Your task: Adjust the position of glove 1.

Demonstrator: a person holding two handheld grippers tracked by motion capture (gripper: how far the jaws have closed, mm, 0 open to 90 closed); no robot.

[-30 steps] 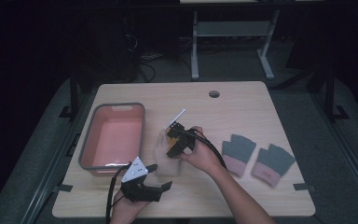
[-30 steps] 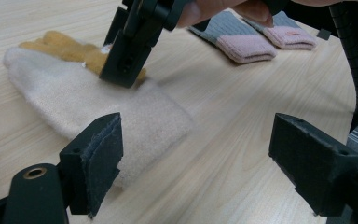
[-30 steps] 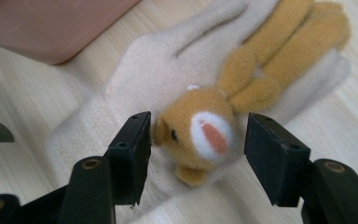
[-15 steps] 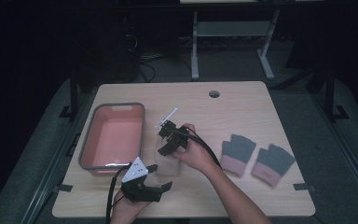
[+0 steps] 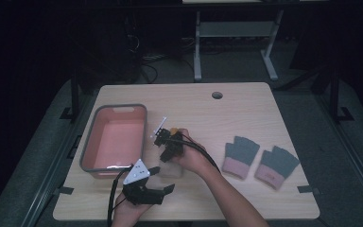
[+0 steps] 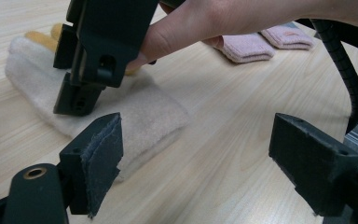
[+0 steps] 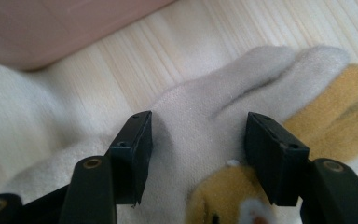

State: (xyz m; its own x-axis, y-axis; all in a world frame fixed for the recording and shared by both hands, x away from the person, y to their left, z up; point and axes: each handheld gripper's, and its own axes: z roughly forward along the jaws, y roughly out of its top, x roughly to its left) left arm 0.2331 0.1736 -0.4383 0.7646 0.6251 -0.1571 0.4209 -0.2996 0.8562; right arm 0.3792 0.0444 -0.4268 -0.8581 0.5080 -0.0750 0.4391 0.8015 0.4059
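hovering right over the cream glove [image 7: 200, 126], the right gripper [image 7: 198, 154] has just widened its jaws astride it; glove's length runs toward the tub [image 5: 116, 142]; left gripper [image 6: 196, 158] gapes nearby.

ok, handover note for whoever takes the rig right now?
Right gripper: jaws open, just widened a little, poised over the cream and yellow glove; pads not yet pressing it.
Left gripper: open, holding nothing, near the table's front edge.
That glove lies on the table beside the pink bin; the bin looks unfilled.
Grey and pink gloves lie to the right, untouched.
Nothing gripped yet. Likely next: close on the glove and lift it.
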